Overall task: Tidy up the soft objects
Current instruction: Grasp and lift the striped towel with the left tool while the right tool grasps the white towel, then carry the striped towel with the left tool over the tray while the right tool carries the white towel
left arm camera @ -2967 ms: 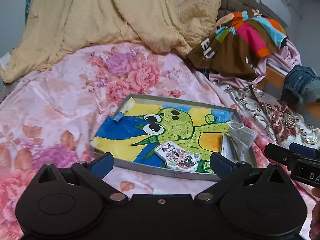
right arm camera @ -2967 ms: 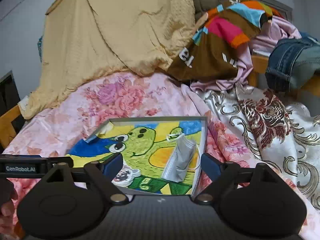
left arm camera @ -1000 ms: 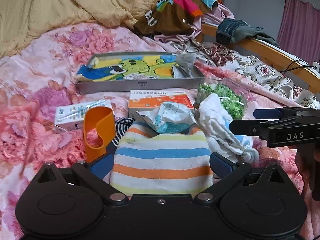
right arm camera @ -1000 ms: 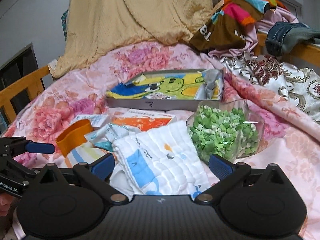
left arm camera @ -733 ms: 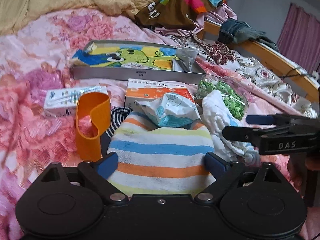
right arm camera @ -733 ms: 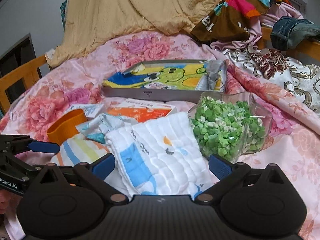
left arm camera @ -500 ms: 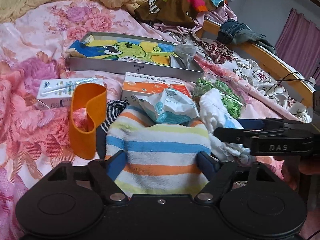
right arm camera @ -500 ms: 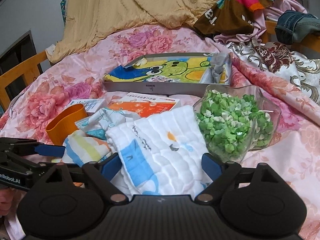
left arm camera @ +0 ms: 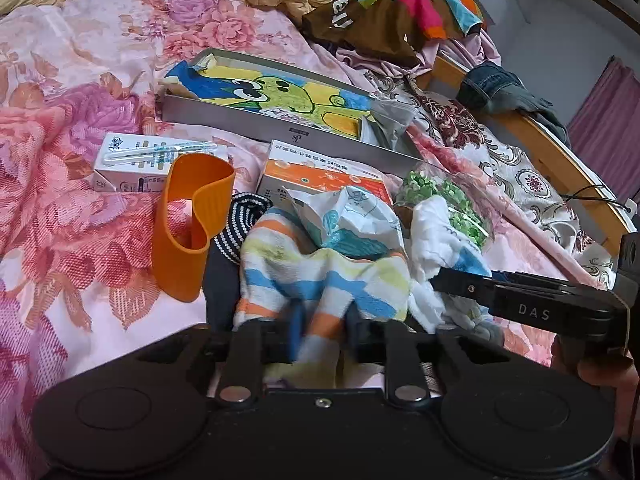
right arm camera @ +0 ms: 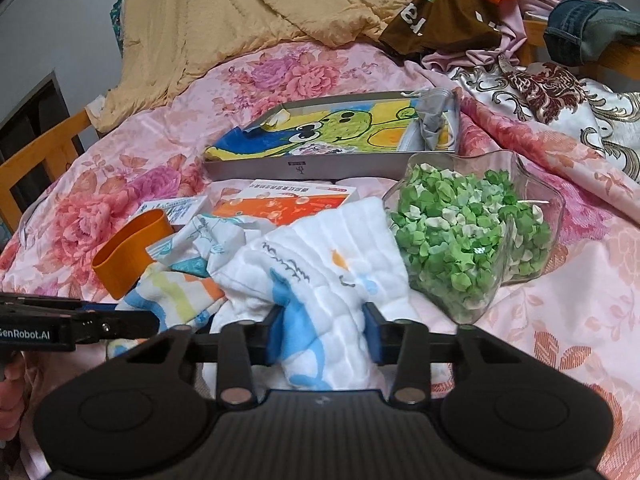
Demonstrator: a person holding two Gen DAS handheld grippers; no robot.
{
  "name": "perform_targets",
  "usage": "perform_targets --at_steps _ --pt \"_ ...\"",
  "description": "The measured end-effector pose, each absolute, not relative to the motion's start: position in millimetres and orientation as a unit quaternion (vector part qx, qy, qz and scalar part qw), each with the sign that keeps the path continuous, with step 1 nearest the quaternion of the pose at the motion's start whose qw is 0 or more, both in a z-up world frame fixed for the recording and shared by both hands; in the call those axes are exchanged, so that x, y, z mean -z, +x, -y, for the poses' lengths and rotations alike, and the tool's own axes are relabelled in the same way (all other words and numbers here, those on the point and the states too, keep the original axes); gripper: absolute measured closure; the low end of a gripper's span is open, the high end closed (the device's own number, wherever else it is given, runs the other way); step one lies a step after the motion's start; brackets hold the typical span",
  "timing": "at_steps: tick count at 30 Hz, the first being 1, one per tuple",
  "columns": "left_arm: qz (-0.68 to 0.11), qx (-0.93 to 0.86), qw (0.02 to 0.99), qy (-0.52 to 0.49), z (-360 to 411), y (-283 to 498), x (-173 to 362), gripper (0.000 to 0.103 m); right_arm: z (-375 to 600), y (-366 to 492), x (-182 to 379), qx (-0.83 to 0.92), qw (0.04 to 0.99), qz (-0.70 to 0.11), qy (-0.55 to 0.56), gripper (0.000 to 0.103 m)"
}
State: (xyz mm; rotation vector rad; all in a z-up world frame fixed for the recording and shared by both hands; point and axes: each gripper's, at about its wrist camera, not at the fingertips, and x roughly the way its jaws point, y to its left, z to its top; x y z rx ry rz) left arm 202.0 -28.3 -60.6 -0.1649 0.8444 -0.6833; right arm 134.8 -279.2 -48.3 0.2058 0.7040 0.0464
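Bed with pink floral bedspread (left arm camera: 80, 208), clutter near its front edge. Left gripper (left arm camera: 320, 330) has just been closing and is now clamped on the near edge of the striped towel (left arm camera: 320, 276); a second ago the jaws stood wide on either side of it. Towel is bunched up between the pads where it lay flat before. Right gripper (right arm camera: 324, 330) has also just been closing and pinches the white muslin cloth (right arm camera: 320, 272), fabric gathered between the blue pads; it spanned the cloth loosely earlier. Both cloths lie side by side, touching, striped one on the left. Patterned cloth wad (left arm camera: 352, 220) sits on the towel's far end. Orange silicone sleeve (left arm camera: 188, 224) stands just left of the towel, white carton (left arm camera: 132, 164) behind it. Orange box (left arm camera: 320, 176) lies beyond the cloths. Glass bowl of green paper stars (right arm camera: 472, 232) touches the muslin's right side. Grey tray with frog drawing (right arm camera: 320, 164) is farther back, a grey face mask (right arm camera: 434, 120) at its right end.
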Motion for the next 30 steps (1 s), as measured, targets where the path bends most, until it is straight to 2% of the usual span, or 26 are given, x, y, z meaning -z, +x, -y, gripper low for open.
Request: perform_targets --at_steps 10,30 --pt "-0.397 0.266 0.875 -0.081 32 177 48 0.095 280 121 36 -0.034 0.941 -0.318 0.112 0.076" --pt "-0.364 0.242 0.898 -0.057 37 142 -27 0.098 286 91 6 -0.042 0.960 -0.242 0.137 0.077"
